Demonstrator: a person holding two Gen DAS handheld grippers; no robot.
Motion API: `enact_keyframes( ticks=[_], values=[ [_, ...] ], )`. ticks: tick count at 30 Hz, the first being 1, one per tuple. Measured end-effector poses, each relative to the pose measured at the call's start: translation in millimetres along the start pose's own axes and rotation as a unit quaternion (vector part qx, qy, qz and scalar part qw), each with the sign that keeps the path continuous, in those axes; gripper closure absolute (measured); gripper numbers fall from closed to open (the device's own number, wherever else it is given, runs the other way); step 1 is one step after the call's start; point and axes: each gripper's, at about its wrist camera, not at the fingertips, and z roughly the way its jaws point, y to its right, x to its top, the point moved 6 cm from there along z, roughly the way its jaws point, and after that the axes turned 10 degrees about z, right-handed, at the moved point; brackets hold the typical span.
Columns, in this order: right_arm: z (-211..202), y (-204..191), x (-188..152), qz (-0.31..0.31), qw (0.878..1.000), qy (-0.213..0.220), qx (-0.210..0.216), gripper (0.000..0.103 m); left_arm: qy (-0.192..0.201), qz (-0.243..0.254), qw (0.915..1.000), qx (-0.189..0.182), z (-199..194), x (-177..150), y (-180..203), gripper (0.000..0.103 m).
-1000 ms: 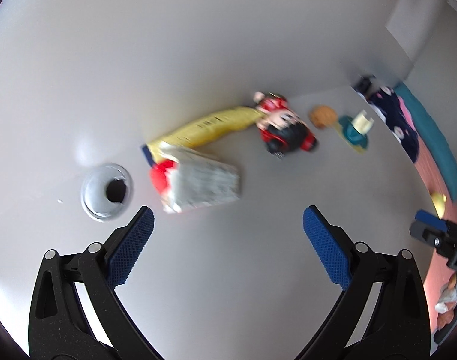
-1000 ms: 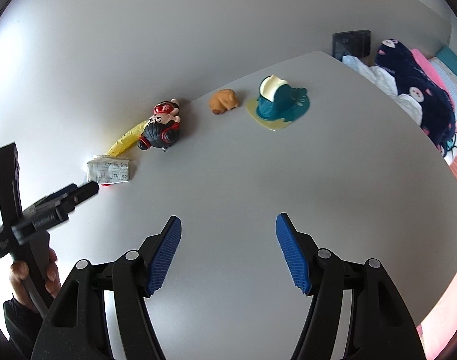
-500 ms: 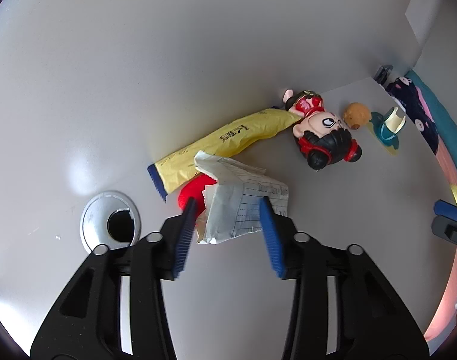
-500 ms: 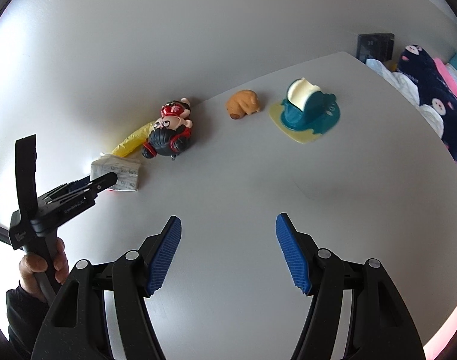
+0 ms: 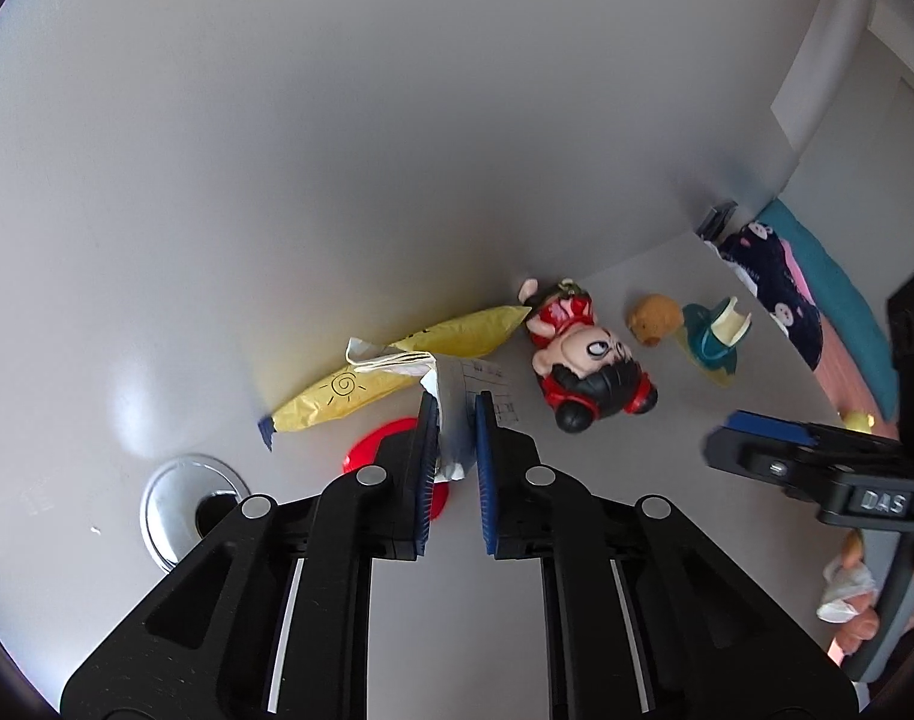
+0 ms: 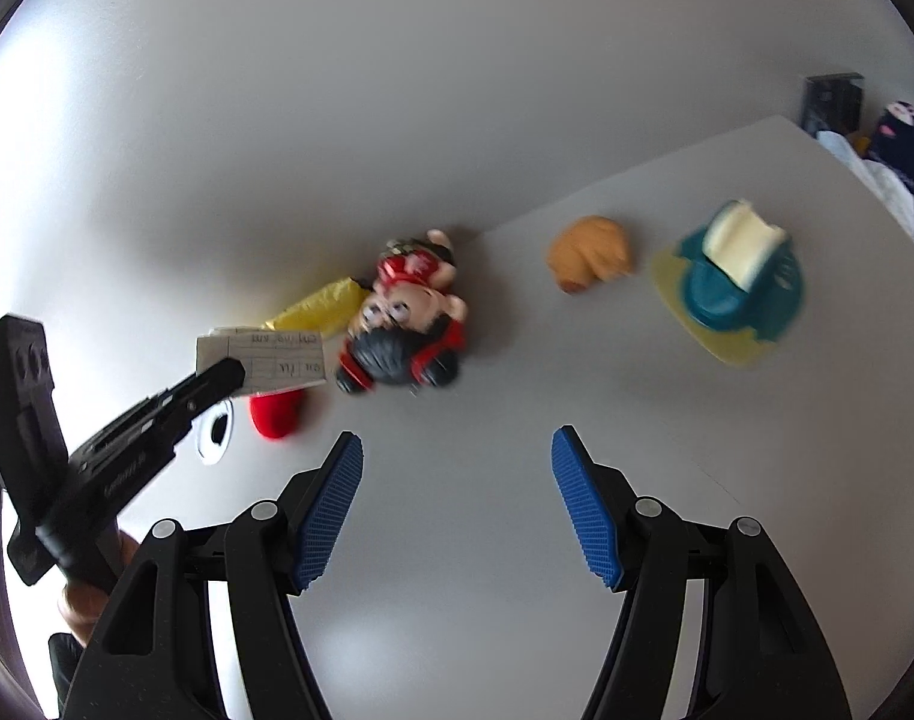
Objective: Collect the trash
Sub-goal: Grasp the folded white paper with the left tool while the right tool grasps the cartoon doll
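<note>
My left gripper (image 5: 453,420) is shut on a crumpled white paper receipt (image 5: 466,387) and holds it just above the grey table. In the right wrist view the receipt (image 6: 270,360) hangs from the left gripper (image 6: 228,369). Under it lie a red round lid (image 5: 384,456) and a yellow wrapper (image 5: 396,372) by the wall. My right gripper (image 6: 457,492) is open and empty over bare table, right of the trash.
A red and black cartoon figure toy (image 5: 583,372) lies right of the wrapper. Farther right are a small orange toy (image 5: 655,315) and a teal tape dispenser (image 5: 715,339). A silver cable grommet (image 5: 186,504) sits in the table at the left. Bedding lies beyond the table's right edge.
My left gripper has closed on the receipt and lifted it off the red lid. My right gripper has moved closer to the toys.
</note>
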Motion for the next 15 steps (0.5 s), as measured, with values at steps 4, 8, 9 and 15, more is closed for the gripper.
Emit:
enact_keyframes(
  ticks=[4,8,9,15],
  values=[
    [20.7,-16.3,11.6,-0.003,1.0,-0.002,0.005,0.036,0.01,-0.004,0.9999,0.001,-6.1,6.2,-1.0,0.091],
    [40.6,-24.3,22.8,-0.006,1.0,0.006,-0.009,0.036,0.013,-0.003,0.9999,0.005,-10.6,10.4,-5.1,0.091],
    [45.3,-25.1,25.1,-0.005,1.0,0.006,-0.014,0.036,0.014,-0.002,0.9999,0.006,-11.7,10.9,-6.2,0.091],
    [69.1,-32.3,34.5,-0.007,1.0,0.009,-0.028,0.036,0.014,-0.003,0.9999,0.009,-14.9,9.5,-9.2,0.091]
  ],
)
